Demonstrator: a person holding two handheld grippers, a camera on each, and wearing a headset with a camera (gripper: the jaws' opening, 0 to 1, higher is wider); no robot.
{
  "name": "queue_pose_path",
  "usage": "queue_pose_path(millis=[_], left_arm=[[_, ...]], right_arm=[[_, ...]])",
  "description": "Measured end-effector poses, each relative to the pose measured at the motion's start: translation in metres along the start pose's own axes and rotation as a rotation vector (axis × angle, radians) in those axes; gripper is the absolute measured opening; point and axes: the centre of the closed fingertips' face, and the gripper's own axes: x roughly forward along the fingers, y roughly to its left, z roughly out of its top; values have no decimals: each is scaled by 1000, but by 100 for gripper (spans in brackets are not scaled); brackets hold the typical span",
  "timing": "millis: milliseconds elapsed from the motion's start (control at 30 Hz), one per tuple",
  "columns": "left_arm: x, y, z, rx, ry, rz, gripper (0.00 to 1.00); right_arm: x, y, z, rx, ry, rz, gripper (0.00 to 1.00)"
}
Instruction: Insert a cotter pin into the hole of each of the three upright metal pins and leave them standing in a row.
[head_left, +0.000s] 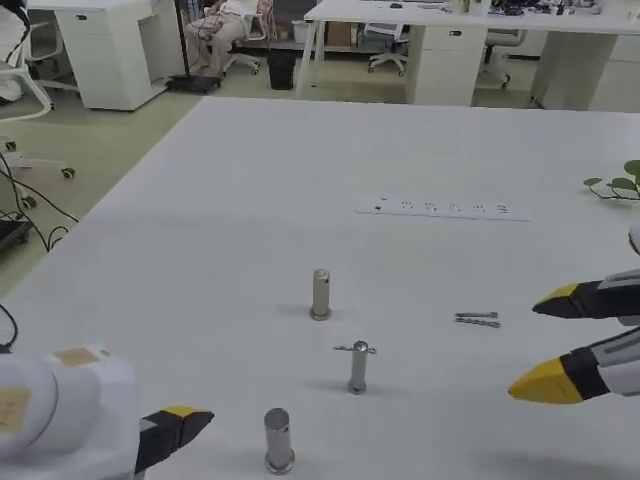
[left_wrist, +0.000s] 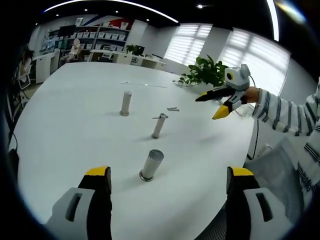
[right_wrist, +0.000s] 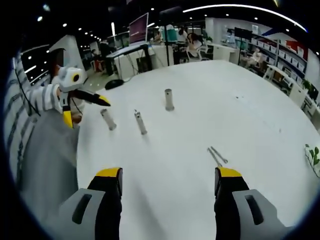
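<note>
Three upright metal pins stand on the white table (head_left: 200, 240): a far pin (head_left: 320, 294), a middle pin (head_left: 358, 370) with a cotter pin (head_left: 355, 348) through its top, and a near pin (head_left: 278, 440). Two loose cotter pins (head_left: 477, 319) lie to the right. My right gripper (head_left: 522, 348) hovers open right of them, and they lie just ahead of its jaws (right_wrist: 217, 155). My left gripper (head_left: 175, 425) is open at the bottom left, with the near pin (left_wrist: 151, 165) just ahead of its jaws. Nothing is held.
A white power strip (head_left: 443, 209) lies flat further back on the table. A green plant (head_left: 620, 185) stands at the right edge. Desks and office chairs stand on the floor beyond the table's far edge.
</note>
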Motion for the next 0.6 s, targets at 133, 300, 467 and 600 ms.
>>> queue_pose_path(millis=[133, 300, 467, 600], left_arm=[[1, 1, -1, -10, 0, -4, 96], [3, 0, -1, 5, -2, -5, 96], [3, -4, 0, 5, -4, -20, 97], [4, -5, -3, 5, 4, -28, 98]], right_arm=[[10, -4, -1, -9, 30, 18, 76], [23, -6, -5, -53, 97, 41, 75], [32, -11, -6, -88, 147, 54, 74], [37, -19, -5, -96, 170, 57, 74]])
